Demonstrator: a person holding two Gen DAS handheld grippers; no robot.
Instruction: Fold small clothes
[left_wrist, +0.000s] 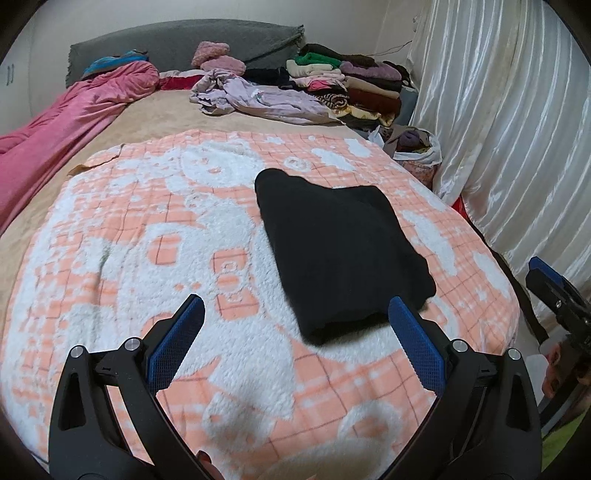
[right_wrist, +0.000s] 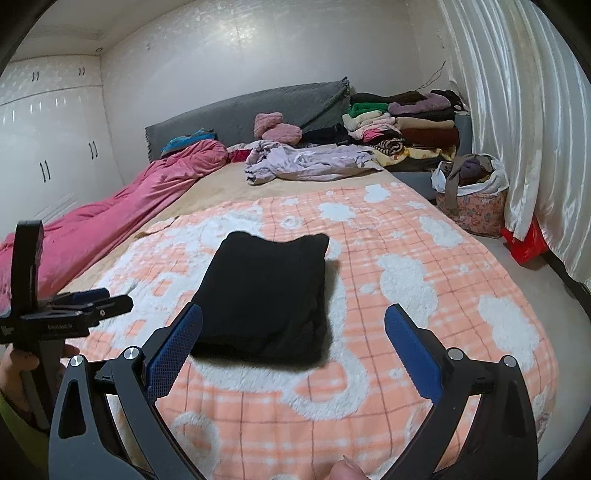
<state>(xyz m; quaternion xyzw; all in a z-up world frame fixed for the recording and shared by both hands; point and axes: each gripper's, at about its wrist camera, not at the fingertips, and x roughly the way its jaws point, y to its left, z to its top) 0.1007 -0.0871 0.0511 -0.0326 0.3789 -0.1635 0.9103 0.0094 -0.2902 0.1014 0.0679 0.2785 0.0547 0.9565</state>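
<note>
A black garment (left_wrist: 340, 251) lies folded into a flat rectangle on the orange-and-white checked blanket (left_wrist: 147, 236); it also shows in the right wrist view (right_wrist: 266, 295). My left gripper (left_wrist: 295, 314) is open and empty, held above the blanket just short of the garment's near edge. My right gripper (right_wrist: 293, 321) is open and empty, also in front of the garment's near edge. The right gripper shows at the right edge of the left wrist view (left_wrist: 554, 295). The left gripper shows at the left edge of the right wrist view (right_wrist: 74, 302).
A pink duvet (right_wrist: 129, 210) runs along the bed's left side. A crumpled lilac garment (right_wrist: 306, 162) and a stack of folded clothes (right_wrist: 402, 125) lie at the headboard. A floral bag (right_wrist: 472, 199) and a red bag (right_wrist: 524, 243) stand on the floor by the white curtain (right_wrist: 517, 110).
</note>
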